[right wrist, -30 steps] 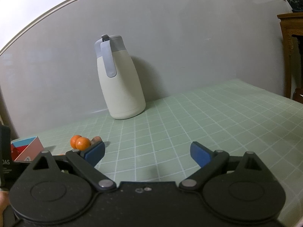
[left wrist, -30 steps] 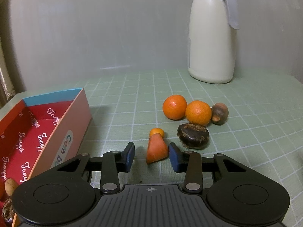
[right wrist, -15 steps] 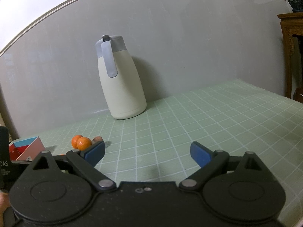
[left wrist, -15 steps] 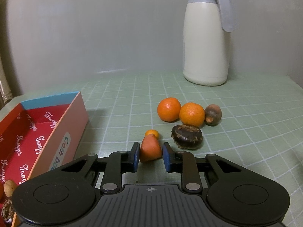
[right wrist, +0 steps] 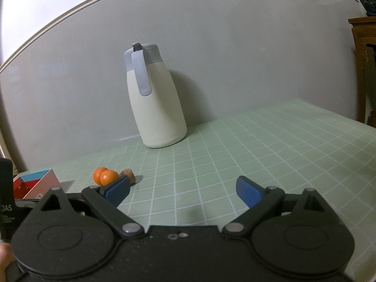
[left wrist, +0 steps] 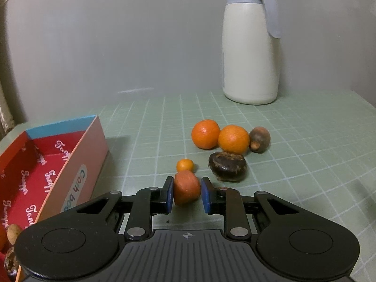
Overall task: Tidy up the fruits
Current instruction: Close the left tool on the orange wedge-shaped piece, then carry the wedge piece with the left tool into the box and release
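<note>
We've got the left gripper [left wrist: 187,193] clamped on the orange cone-shaped fruit [left wrist: 186,187], near-left of the tangerines [left wrist: 219,137]. Lift it straight, then swing left into the red box [left wrist: 58,164]. Right gripper [right wrist: 183,191] hangs open, empty.

box [left wrist: 77,164] left, fruits [left wrist: 221,138] ahead, right clear

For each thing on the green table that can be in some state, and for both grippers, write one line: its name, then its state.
Left gripper: shut on the carrot piece.
Carrot piece: gripped between the blue pads.
Right gripper: open, holding nothing.
Red box: open, lidless, a nut inside.
Thermos jug: upright, lid closed.
Two tangerines: loose on the table, touching.
Small kumquat: loose behind the carrot piece.
</note>
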`<state>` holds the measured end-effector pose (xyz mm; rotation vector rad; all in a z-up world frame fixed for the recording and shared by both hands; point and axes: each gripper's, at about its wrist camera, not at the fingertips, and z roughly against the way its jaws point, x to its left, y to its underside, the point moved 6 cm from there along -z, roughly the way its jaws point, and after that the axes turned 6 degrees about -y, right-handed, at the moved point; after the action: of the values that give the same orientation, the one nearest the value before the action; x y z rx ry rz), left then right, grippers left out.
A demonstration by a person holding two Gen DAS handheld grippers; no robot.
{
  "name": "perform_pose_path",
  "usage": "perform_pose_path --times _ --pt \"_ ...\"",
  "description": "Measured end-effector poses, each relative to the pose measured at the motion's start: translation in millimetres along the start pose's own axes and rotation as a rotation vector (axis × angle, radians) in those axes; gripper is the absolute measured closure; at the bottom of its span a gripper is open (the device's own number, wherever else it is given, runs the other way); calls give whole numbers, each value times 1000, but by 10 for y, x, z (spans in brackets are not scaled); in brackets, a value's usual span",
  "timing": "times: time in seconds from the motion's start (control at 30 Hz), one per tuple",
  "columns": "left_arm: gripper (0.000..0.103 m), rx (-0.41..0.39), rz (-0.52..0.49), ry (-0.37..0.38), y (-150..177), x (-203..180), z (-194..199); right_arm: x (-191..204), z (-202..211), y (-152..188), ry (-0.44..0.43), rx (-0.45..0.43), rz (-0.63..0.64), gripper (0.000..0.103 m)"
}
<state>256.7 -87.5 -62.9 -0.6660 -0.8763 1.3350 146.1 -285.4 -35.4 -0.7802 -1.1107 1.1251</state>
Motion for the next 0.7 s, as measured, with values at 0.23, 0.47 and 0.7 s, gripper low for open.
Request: perform_pose_path --times 0.23,0.47,0.7 --pt "79 -23 14 -10 -6 37 47 8 -22 -8 -4 2 -3 6" --pt "79 -33 9 4 1 44 120 46 -5 -6 -10 -7 8 6" --pt "79 -73 13 10 -45 101 272 87 -7 13 -5 -4 19 6"
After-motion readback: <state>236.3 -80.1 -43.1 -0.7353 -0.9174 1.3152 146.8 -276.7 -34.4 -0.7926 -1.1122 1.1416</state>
